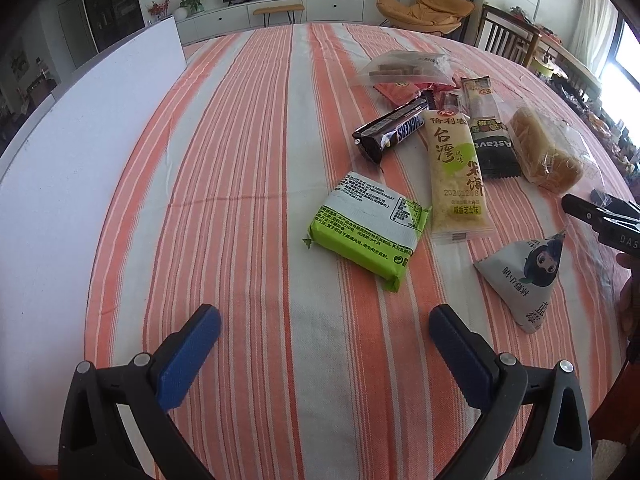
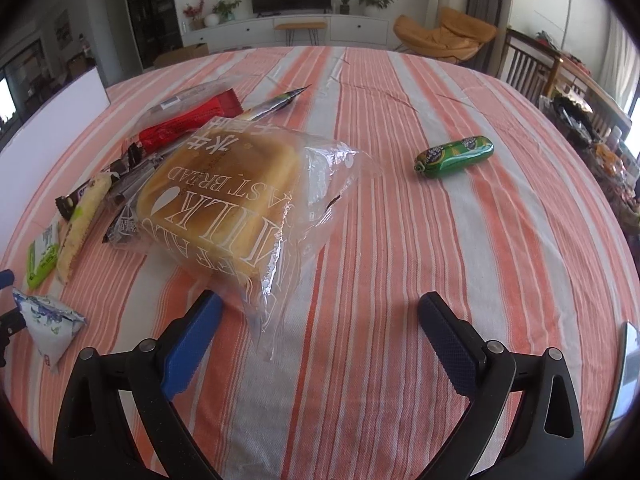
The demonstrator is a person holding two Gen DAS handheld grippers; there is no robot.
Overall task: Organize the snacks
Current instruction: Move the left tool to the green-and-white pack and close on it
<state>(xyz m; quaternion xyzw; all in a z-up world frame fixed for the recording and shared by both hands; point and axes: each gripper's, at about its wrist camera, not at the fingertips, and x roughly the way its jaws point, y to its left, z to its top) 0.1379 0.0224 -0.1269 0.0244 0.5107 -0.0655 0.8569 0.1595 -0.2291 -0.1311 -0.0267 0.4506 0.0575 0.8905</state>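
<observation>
Both grippers empty, jaws spread wide, hovering over the striped tablecloth [image 1: 248,216].

Left gripper [image 1: 325,354]: nearest item is the green flat packet [image 1: 366,232], just ahead and slightly right. Looks light and fairly stiff; a pinch across the short edges should hold. Right of it, the grey pyramid pouch [image 1: 524,276]: soft, air-filled, probably best taken by a sealed corner. Beyond them, the long yellow rice cracker pack [image 1: 456,176], likely brittle, so grip gently mid-length. Snickers bar [image 1: 390,132] to its left: firm, slick wrapper, clamp across the width.

Right gripper [image 2: 318,344]: milk toast bread bag [image 2: 224,196] lies just ahead and left, loose clear plastic tail [image 2: 296,248] trailing toward the jaws. Bread is soft and crushable, film is slippery; I'd grab the bunched bag tail, not the loaf. Far right, well apart from the pile, the green sausage stick [image 2: 454,158]: round, may roll, so pinch across the middle.
</observation>
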